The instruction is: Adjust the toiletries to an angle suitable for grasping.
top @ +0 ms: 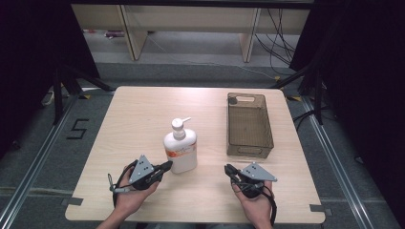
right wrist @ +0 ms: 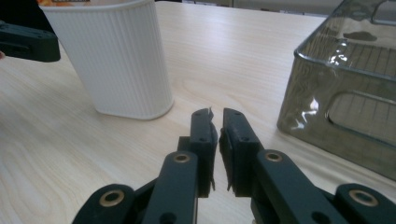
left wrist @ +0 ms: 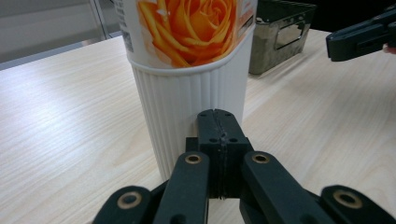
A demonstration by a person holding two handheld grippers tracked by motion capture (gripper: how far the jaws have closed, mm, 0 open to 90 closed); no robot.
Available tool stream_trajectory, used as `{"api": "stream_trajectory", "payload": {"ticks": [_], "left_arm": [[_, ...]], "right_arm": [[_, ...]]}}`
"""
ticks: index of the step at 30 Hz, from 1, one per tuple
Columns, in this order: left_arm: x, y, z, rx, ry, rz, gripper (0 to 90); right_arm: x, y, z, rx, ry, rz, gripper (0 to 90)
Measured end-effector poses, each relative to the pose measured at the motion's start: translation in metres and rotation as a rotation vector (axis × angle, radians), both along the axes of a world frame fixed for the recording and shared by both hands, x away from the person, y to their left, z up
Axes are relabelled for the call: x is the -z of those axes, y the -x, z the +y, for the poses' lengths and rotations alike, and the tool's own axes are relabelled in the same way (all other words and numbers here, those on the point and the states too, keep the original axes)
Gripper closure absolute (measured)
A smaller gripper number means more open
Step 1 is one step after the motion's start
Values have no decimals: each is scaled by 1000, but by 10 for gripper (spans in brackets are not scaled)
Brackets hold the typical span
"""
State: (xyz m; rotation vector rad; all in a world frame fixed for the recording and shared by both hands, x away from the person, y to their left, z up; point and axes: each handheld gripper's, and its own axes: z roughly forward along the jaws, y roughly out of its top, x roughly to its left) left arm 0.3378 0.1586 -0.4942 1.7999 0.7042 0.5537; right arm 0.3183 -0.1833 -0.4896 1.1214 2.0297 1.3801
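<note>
Hands come in from the near edge of the pale wooden worktop (top: 143, 114), each palm resting low on it. We see the left gripper (left wrist: 218, 122) angled toward the white pump bottle (top: 180, 147), its fingers (left wrist: 208, 128) clenched together with nothing between them, tips just short of the bottle's ribbed base. Our right gripper (right wrist: 215, 116) points away from us, its fingers (right wrist: 239, 135) nearly together with a thin gap, grasping nothing. A smoky clear plastic basket (top: 267, 131) stands right of the upright bottle, well apart from it.
</note>
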Motion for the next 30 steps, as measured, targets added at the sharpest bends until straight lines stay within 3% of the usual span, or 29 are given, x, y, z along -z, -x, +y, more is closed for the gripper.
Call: {"api": "stream_trajectory", "payload": {"ticks": [3,4,5,6,9,11,12,16,19,21,23,24,27,30], "left_arm": [[1,-3,2,-8,1,0,895],[1,-4,2,-7,2,-1,895],[1,-4,2,-8,2,-2,894],[1,-4,2,-10,3,-2,895],[1,-5,3,-10,1,-2,894],[2,-5,4,-12,1,-1,894],[2,-6,5,-13,3,-2,894],[5,-1,14,-3,16,-12,872],[8,3,23,-5,25,-22,768],[14,5,39,-42,55,-20,657],[17,4,47,-62,71,-23,540],[18,5,52,-80,55,-23,490],[21,4,55,-89,62,-21,370],[27,4,57,-93,45,-17,305]], "right_arm": [[-2,-1,5,-10,-12,5,829],[-3,-3,6,-8,2,-18,827],[-4,-1,9,0,-23,6,826],[-5,-4,8,-14,12,-38,826],[-7,-3,12,-1,-8,-13,823],[-10,-5,16,-18,3,-50,817],[-11,-3,19,-11,-13,-25,814],[-15,-3,27,-7,-51,-31,773],[-19,-3,32,-8,-53,-56,731],[-27,-4,39,-6,-66,-89,662],[-33,-3,47,-3,-87,-65,613],[-34,-5,49,-8,-70,-104,589],[-40,-6,58,-20,-102,-105,536],[-50,-9,75,-17,-113,-153,462]]}}
